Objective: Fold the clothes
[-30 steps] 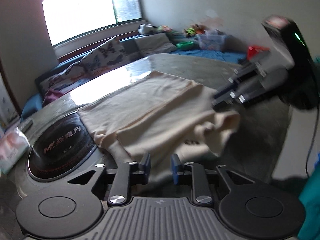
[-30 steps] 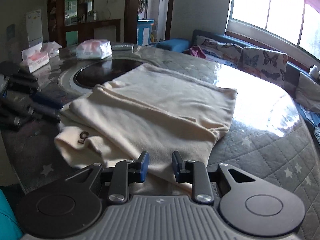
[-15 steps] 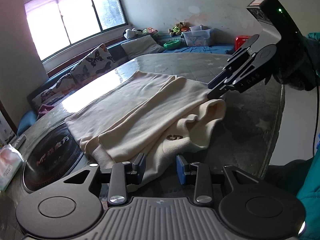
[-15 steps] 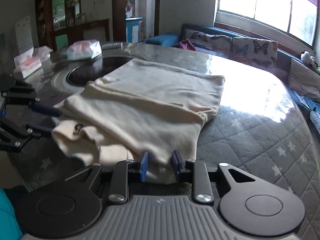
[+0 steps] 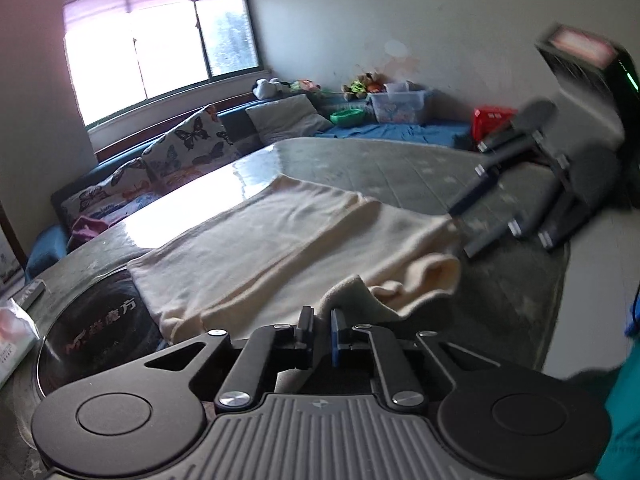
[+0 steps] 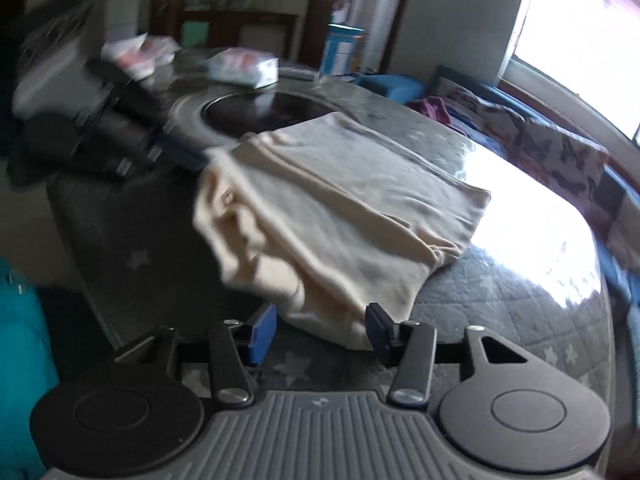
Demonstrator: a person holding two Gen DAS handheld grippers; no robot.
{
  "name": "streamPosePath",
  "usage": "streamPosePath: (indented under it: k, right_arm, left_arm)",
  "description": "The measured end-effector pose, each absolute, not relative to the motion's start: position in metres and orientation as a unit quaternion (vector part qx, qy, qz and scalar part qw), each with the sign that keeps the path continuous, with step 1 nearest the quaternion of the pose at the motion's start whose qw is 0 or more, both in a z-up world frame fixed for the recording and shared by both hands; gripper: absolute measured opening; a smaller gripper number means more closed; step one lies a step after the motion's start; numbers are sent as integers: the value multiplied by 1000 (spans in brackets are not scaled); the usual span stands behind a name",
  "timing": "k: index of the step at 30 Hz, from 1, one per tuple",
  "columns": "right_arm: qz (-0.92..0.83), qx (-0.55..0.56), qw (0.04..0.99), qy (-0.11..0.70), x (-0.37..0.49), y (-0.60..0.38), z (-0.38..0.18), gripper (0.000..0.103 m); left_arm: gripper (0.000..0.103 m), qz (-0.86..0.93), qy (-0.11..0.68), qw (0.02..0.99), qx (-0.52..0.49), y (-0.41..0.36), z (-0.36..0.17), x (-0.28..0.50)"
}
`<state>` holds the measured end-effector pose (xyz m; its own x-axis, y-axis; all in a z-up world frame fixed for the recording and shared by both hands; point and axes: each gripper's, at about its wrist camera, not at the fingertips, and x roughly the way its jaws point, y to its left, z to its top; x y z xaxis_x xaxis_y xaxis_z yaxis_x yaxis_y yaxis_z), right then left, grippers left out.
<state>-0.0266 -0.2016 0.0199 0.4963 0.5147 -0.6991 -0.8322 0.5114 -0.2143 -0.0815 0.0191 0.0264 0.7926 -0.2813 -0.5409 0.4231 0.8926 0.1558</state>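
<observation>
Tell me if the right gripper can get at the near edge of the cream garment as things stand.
Probably yes. The right gripper has just been opening, and the cream garment lies with its near edge between the spread jaws, pads not pressing it. Nothing blocks the way; the left gripper pinches another corner, well aside.

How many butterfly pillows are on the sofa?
2: one butterfly pillow leans upright near the plain grey cushion; another butterfly pillow lies lower, nearer the purple cloth. More may be hidden.

daylight from the window [image 5: 160, 44] blows out; strong glare on the table [image 6: 532, 216]. fisheye bending at edges. motion blur, worst in right wrist view.
</observation>
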Motion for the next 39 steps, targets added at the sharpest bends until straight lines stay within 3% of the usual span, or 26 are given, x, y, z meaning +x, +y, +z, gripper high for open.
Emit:
streamPosePath:
  k: [3, 7, 11, 13, 16, 27, 33, 39]
  right_arm:
    - [421, -306, 812, 263, -33, -194, 13, 64]
    - [429, -311, 814, 240, -30, -185, 6, 60]
    - [441, -272, 816, 257, -14, -179, 6, 38]
    - [447, -245, 815, 276, -4, -177, 9, 18]
    - [448, -205, 818, 297, 12, -178, 17, 12]
    - [441, -159, 829, 306, 36, -179, 32, 11]
    - [434, -145, 840, 291, 22, -186, 31, 9]
    - [432, -137, 854, 256, 1, -195, 44, 9]
  left_arm:
    - [8, -183, 268, 940, 107, 26, 32, -71]
    - [8, -180, 278, 940, 82, 31, 34, -58]
    - [9, -177, 287, 939, 70, 36, 32, -50]
    - [9, -177, 290, 938, 67, 38, 30, -51]
    - [14, -178, 289, 938, 74, 41, 28, -57]
    - [19, -172, 277, 931, 163, 33, 7, -88]
    - [6, -170, 270, 934, 161, 38, 7, -93]
    - [4, -178, 250, 940, 151, 38, 23, -107]
